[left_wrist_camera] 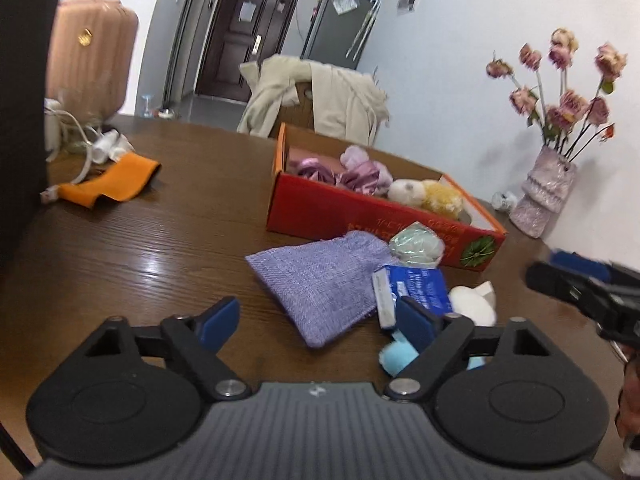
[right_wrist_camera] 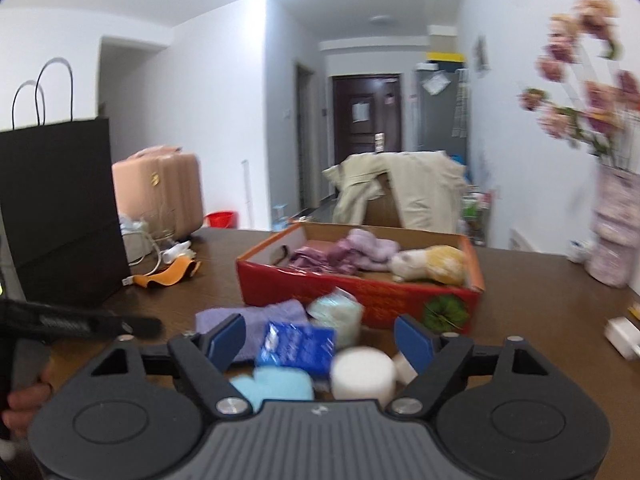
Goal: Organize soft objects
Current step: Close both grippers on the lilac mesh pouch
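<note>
Home apartment: entry door (right_wrist_camera: 366, 114), fridge (left_wrist_camera: 338, 26), pink suitcase (left_wrist_camera: 94, 54), wooden dining table (left_wrist_camera: 152, 236).

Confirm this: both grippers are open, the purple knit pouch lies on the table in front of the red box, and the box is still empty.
Not quite: the red box is not empty. The right wrist view shows purple fabric items and a white-and-yellow plush inside. The rest holds.

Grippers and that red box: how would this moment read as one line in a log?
left gripper: open, empty | right gripper: open, empty | red box: holds plush items | purple cloth, blue pack: outside on table
</note>
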Tool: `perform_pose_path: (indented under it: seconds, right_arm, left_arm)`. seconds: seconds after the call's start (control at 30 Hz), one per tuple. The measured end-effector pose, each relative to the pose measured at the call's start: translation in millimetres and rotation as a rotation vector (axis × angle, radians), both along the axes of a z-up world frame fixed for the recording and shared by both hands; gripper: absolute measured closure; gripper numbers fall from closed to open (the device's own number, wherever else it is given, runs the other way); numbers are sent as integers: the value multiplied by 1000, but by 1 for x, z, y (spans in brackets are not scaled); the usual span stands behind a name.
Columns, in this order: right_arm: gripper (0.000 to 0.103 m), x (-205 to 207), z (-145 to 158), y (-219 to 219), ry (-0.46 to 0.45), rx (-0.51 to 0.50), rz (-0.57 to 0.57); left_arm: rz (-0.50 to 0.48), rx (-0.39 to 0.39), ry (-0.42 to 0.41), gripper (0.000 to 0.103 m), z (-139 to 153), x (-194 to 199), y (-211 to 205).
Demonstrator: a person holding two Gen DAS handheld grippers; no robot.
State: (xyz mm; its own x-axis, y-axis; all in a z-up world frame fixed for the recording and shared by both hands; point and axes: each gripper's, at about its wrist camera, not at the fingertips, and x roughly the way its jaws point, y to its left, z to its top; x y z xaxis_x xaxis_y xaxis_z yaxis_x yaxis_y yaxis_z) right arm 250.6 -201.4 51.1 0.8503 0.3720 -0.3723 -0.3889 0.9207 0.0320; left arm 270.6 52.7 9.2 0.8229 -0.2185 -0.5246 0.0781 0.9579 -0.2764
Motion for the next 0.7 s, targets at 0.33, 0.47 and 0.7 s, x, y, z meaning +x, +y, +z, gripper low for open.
perform_pose_path:
  seconds: [0.33,0.47,0.7]
  right_arm:
    - [39,122,-36,67,149,-35,108]
    - [49,151,-55,84,204,-60,106]
    - [49,170,-71,69,313,18,90]
  left_arm:
    - [-1,-41,76,59,-37,52,17]
    - [30,-76,68,75,-41,58,29]
    - [41,-92,48,77,-40,63,33]
